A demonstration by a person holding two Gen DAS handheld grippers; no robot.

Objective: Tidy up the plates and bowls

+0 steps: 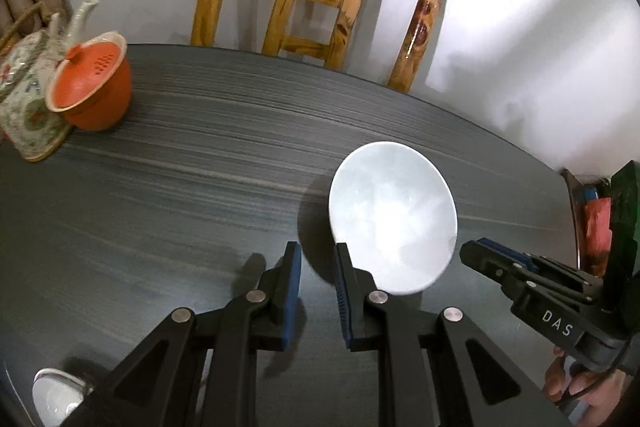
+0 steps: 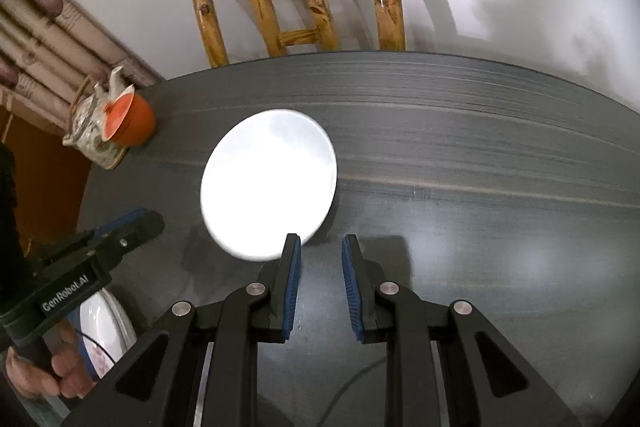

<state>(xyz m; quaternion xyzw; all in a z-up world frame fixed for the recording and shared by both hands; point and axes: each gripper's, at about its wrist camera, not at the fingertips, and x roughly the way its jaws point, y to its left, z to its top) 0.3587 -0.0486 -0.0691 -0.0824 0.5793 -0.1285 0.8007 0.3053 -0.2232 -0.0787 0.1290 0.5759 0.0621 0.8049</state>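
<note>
While jaws gape empty, plate (image 1: 394, 223) lies between grippers.

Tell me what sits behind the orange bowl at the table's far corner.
A floral-patterned teapot stands right behind the orange bowl, its white spout and handle rising above the bowl's tilted lid. The bowl hides the teapot's near side, and the lid hides whatever is inside the bowl.

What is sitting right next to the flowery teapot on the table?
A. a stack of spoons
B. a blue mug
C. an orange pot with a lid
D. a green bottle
C: an orange pot with a lid sits against the flowery teapot at the far left edge of the dark table; the right wrist view shows the same pair.
</note>
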